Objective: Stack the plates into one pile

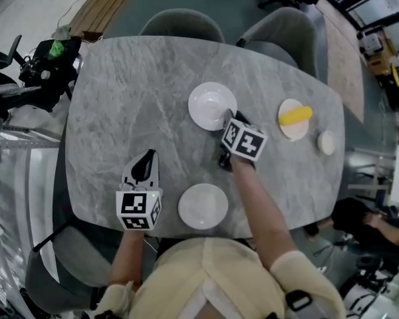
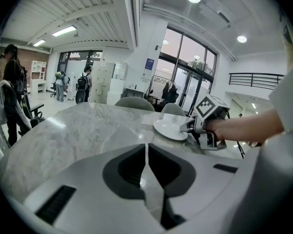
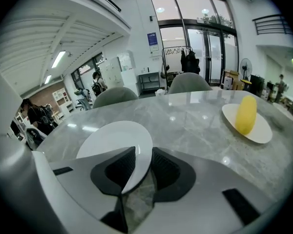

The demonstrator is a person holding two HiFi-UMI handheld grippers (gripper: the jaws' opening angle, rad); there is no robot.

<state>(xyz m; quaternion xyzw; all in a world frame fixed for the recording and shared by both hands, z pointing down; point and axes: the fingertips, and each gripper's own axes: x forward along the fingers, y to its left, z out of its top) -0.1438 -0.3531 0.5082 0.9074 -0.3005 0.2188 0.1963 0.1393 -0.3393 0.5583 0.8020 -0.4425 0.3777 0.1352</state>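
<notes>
Surface: a grey marbled stone surface (image 1: 133,92) with rounded corners; two grey upholstered chairs (image 1: 181,24) stand at its far edge.
Left gripper: the left gripper (image 1: 146,158) is over the near left part of the surface and points away from the person. Its jaws are clenched together with nothing between them.
Near plate: a plain white round ceramic plate (image 1: 203,206) lies flat at the near edge, just right of the left gripper and apart from it.
Far plate: a second white round ceramic plate with a shallow well (image 1: 209,104) sits near the middle of the surface, well apart from the near plate.
Right gripper: the right gripper (image 1: 227,119) reaches the far plate from the person's side. Its jaws are grasping that plate's rim, which runs between the two pads.
Laden plate: farther right, a third white round plate (image 1: 287,131) carries a yellow oblong thing (image 1: 296,116).
Small disc: a small pale round thing (image 1: 326,142) lies just right of the laden plate, near the right edge; what it is cannot be told.
</notes>
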